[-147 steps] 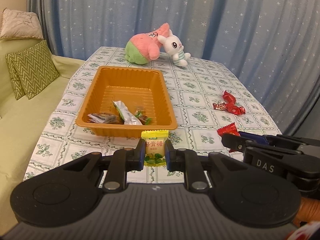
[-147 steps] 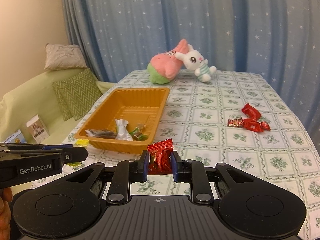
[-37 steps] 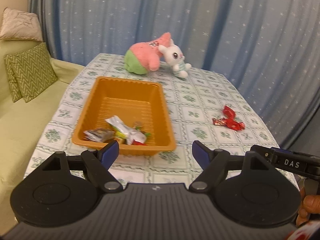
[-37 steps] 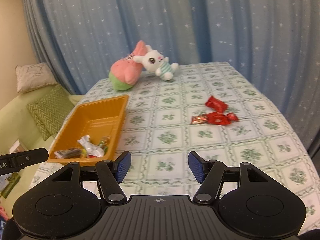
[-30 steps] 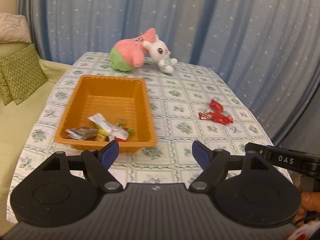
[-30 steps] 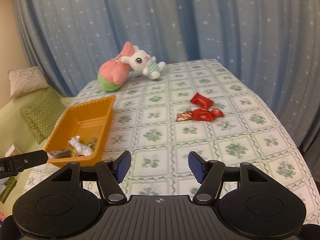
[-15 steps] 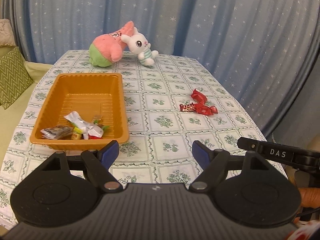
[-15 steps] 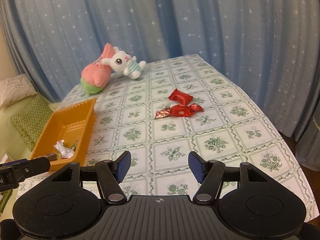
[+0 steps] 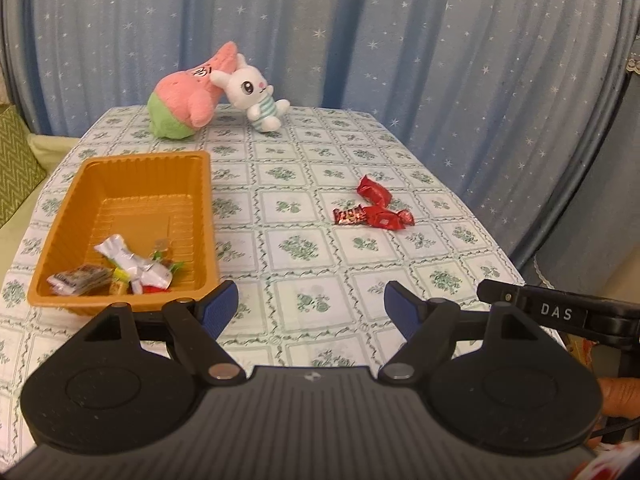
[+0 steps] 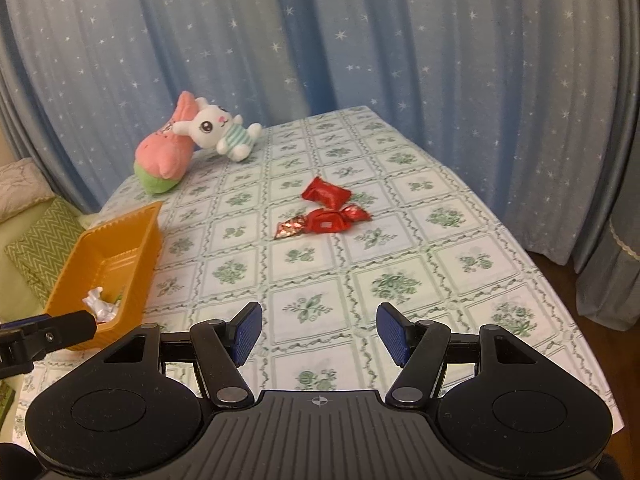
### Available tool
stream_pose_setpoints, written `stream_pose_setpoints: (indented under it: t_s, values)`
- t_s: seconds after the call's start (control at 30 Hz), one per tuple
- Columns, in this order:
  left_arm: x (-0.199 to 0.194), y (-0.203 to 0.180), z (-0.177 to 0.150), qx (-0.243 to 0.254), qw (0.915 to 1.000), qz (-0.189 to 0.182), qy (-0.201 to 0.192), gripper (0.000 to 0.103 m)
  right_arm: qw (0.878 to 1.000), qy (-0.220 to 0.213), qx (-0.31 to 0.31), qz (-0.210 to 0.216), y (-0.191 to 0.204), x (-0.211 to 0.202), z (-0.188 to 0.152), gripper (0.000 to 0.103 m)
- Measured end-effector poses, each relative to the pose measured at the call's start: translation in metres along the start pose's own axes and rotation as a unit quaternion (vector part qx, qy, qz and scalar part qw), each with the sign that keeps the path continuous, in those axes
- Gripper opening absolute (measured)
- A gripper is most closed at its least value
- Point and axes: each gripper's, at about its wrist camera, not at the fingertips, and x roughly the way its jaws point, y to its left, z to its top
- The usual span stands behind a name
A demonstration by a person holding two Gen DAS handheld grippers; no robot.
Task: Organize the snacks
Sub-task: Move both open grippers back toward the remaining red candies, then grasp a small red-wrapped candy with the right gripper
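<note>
Yellow and red snacks now in tray [image 9: 206,200]

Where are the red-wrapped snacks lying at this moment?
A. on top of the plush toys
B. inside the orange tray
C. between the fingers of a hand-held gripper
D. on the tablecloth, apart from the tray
D: the red-wrapped snacks lie on the bare tablecloth, well clear of the orange tray, and neither hand-held gripper holds anything.

The orange tray [image 10: 120,248] is partly hidden behind the left gripper [image 10: 48,336] in the right wrist view; print on the red candies [image 9: 372,210] is too small to read.
</note>
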Motion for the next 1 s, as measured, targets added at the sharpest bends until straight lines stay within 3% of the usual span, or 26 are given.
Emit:
stream_pose_setpoints:
  t_s: [0.37, 0.9, 1.0]
  values:
    - [0.036, -0.010, 0.019, 0.008, 0.9999, 0.006, -0.009, 0.078, 1.000, -0.016, 0.006, -0.011, -0.023, 0.020, 0.023, 0.063]
    - [0.152, -0.011, 0.035, 0.012, 0.9996, 0.016, 0.022, 0.078, 0.999, -0.003, -0.033, 0.013, -0.059, 0.150, 0.063, 0.063]
    - [0.170, -0.012, 0.037, 0.014, 0.9994, 0.015, 0.026, 0.078, 0.999, 0.005, -0.028, 0.022, -0.064, 0.171, 0.067, 0.052]
